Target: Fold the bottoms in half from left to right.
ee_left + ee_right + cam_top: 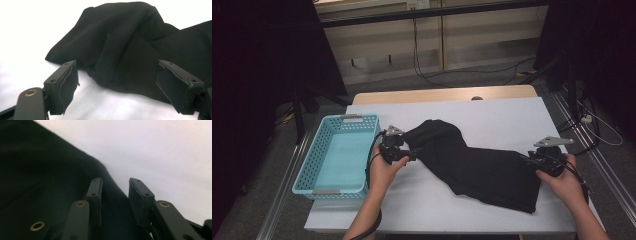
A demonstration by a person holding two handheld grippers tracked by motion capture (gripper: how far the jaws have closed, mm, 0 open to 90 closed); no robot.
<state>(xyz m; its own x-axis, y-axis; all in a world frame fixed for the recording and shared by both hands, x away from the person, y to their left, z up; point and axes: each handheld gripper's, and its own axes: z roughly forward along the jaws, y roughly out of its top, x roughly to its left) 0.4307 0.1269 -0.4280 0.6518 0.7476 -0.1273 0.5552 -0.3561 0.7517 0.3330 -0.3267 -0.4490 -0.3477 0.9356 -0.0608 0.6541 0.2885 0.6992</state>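
Fingers [67,85] of the left gripper [125,85] gape before the black garment [472,162], the right gripper [115,197] straddles its edge half-closed; pinching likely comes next.

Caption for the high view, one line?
Both tongs, left and right, at opposite ends of a black garment beside a blue basket.

Lab recording bay: dark curtains [257,65], aluminium rails [607,165], floor cables [437,75], white-covered table [492,112].
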